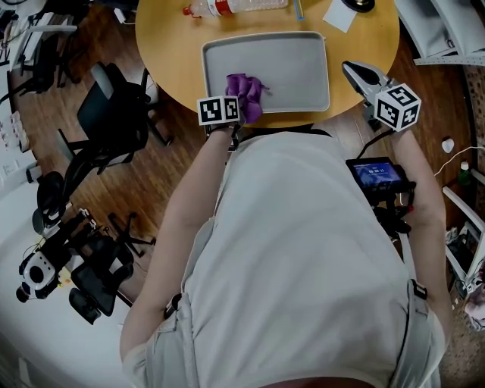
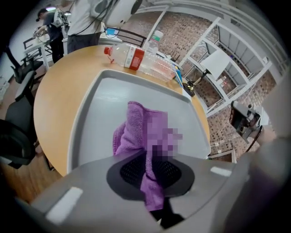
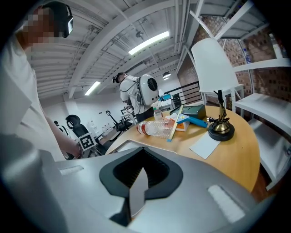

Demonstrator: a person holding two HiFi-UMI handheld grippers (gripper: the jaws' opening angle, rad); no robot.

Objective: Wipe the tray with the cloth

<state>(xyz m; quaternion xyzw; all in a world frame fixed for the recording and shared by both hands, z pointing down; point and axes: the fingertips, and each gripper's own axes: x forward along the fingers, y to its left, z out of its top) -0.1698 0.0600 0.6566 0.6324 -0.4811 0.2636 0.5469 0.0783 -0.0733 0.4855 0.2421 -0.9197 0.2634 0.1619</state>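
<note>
A grey tray (image 1: 292,72) lies on the round wooden table (image 1: 170,45). A crumpled purple cloth (image 1: 244,92) rests on the tray's near left part. My left gripper (image 1: 236,115) is at the tray's near edge, shut on the cloth. In the left gripper view the cloth (image 2: 138,129) hangs from between the jaws of the left gripper (image 2: 152,175) down onto the tray (image 2: 100,104). My right gripper (image 1: 355,70) hovers just right of the tray, shut and empty. In its own view the right gripper (image 3: 138,182) shows its jaws meeting with nothing between them.
A clear plastic bottle (image 1: 239,7) lies at the table's far side, with a white paper (image 1: 339,15) to its right. A brass-footed lamp (image 3: 217,86) and books (image 3: 191,116) stand beyond the tray. Office chairs (image 1: 114,114) stand left of the table, shelves (image 1: 447,30) to the right.
</note>
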